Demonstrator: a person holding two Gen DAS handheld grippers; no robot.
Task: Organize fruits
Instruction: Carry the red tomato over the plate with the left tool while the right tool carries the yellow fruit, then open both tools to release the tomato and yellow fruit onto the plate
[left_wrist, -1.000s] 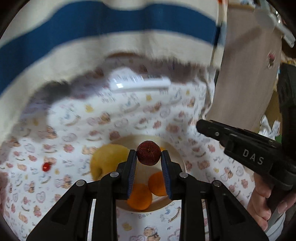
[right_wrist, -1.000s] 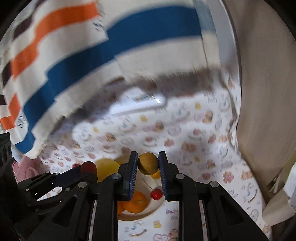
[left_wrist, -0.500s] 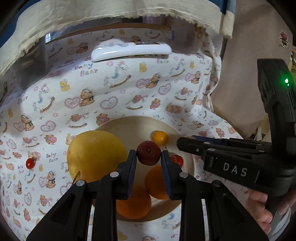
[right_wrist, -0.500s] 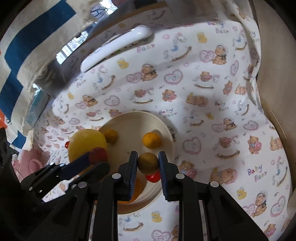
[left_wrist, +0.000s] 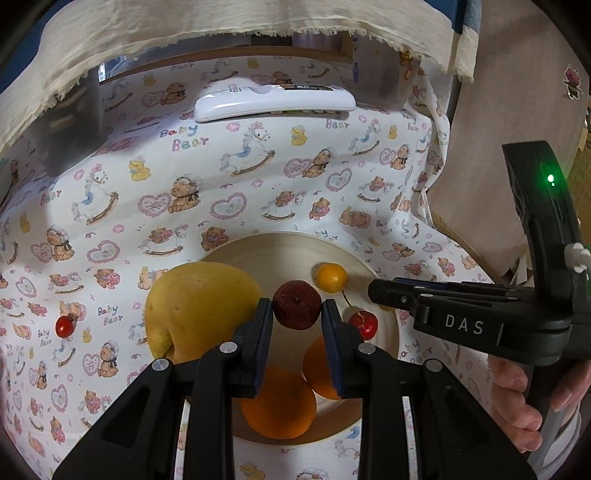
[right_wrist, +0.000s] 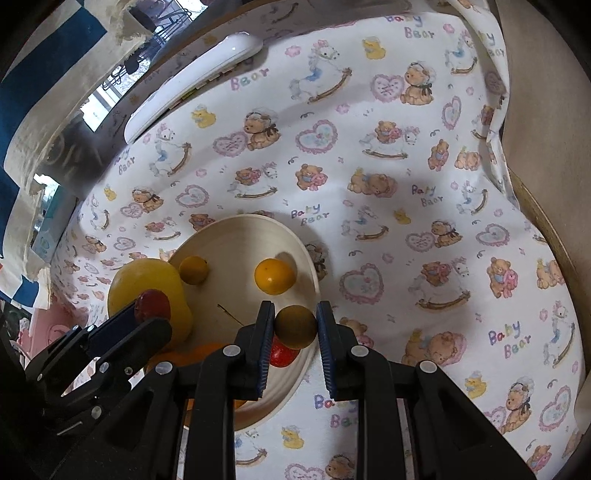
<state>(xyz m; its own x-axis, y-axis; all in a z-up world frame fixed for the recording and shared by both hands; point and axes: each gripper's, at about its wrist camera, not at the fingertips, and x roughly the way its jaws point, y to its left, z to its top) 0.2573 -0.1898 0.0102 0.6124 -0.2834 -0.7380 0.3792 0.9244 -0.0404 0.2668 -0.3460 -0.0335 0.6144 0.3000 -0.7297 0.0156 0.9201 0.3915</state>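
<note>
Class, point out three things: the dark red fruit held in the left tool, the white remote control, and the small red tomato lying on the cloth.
dark red round fruit (left_wrist: 296, 309): left wrist view, front face.
white remote control (left_wrist: 275, 102): left wrist view, top middle.
small red tomato (left_wrist: 64, 326): left wrist view, centre.

We record a white tablecloth (left_wrist: 258, 192) printed with pastel bears, hearts and rocking horses, and a cream plate (left_wrist: 280, 254). On it we note a yellow pear (left_wrist: 199, 306), two orange oranges (left_wrist: 279, 404) and a red cherry (left_wrist: 365, 325). The remote (left_wrist: 275, 101) is white.

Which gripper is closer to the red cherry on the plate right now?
Right. The right gripper, shut on a brown fruit, hangs just above the red cherry. The left gripper, holding a dark red fruit, sits beside it toward the yellow pear.
</note>
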